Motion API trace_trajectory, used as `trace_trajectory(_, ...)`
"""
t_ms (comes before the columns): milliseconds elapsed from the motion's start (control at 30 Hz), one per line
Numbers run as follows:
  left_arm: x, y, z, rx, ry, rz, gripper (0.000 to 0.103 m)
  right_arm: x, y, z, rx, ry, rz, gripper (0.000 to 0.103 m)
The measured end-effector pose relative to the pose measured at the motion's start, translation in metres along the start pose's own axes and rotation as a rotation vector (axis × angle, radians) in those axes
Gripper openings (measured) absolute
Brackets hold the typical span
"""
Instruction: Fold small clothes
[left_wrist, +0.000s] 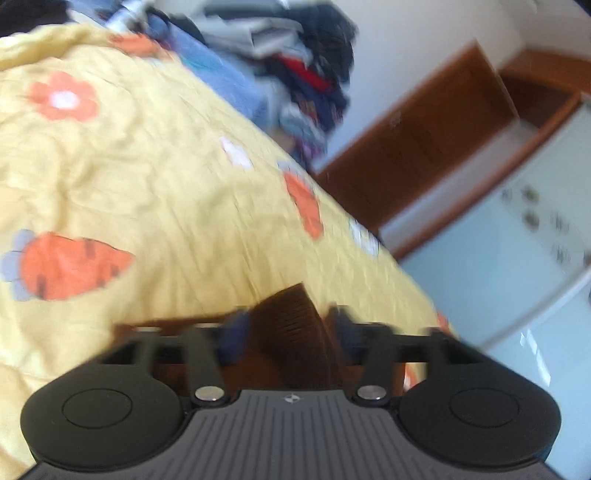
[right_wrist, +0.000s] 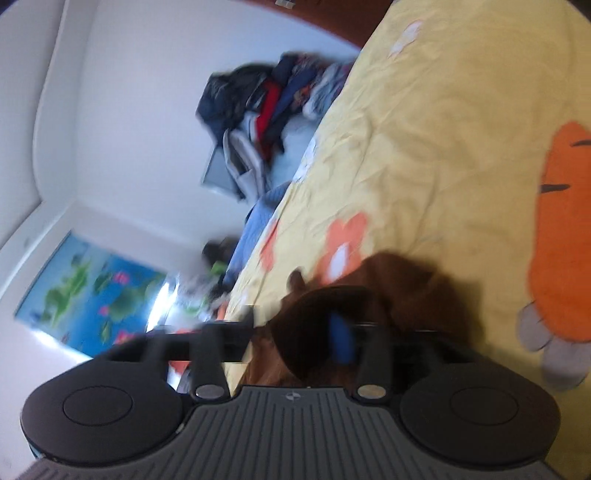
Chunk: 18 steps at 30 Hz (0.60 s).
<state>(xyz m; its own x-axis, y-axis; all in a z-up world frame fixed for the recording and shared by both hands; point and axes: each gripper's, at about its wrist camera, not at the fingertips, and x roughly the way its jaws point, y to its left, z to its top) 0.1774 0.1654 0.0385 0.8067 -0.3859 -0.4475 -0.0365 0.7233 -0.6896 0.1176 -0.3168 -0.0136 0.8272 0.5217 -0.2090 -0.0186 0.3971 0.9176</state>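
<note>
Left wrist view: one brown garment (left_wrist: 291, 325) is seen between the parted jaws of the left gripper (left_wrist: 291, 332), near the bedspread's (left_wrist: 147, 166) edge. The right gripper (right_wrist: 314, 332) is blurred — its grip cannot be told. Probably a fold being released; smoothing is called for next. One clothes pile (left_wrist: 295, 74) remains.

We see a bed (left_wrist: 155, 177) under a wrinkled yellow sheet (right_wrist: 436, 155) printed with orange carrots and flowers — it spreads ahead of the jaws. A brown garment (left_wrist: 291, 332) lies on it right at the jaws; a clothes pile (left_wrist: 310, 74) sits far beyond them.
</note>
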Motion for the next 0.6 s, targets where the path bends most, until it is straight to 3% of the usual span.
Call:
trace_trajectory(33,-0.013,0.006,-0.004,-0.006,-0.048,0.003,0.087,-0.006,0.001,-0.002,-0.009,-0.012,0.021,0.069)
trace_trajectory(100,-0.038,0.012,-0.012,0.026,-0.094,0.022,0.09,-0.02,0.006,-0.01,-0.044,-0.006,0.002,0.081)
trace_trajectory(233,-0.066,0.002,-0.033,0.243,-0.062,0.151,0.09,-0.059,0.02,-0.028,-0.161,0.037,-0.055,0.081)
trace_trajectory(333,-0.076,-0.01,-0.065,0.446,-0.042,0.229,0.09,-0.088,0.026,-0.047,-0.265,0.038,-0.169,0.081)
trace_trajectory(433,-0.075,-0.016,-0.086,0.573,-0.011,0.273,0.09,-0.101,0.019,-0.064,-0.289,0.088,-0.281,0.08)
trace_trajectory(500,-0.072,-0.017,-0.093,0.588,0.002,0.292,0.09,-0.112,0.019,-0.076,-0.308,0.087,-0.274,0.08)
trace_trajectory(600,-0.073,-0.013,-0.092,0.506,0.02,0.303,0.09,-0.117,0.023,-0.084,-0.275,0.117,-0.277,0.08)
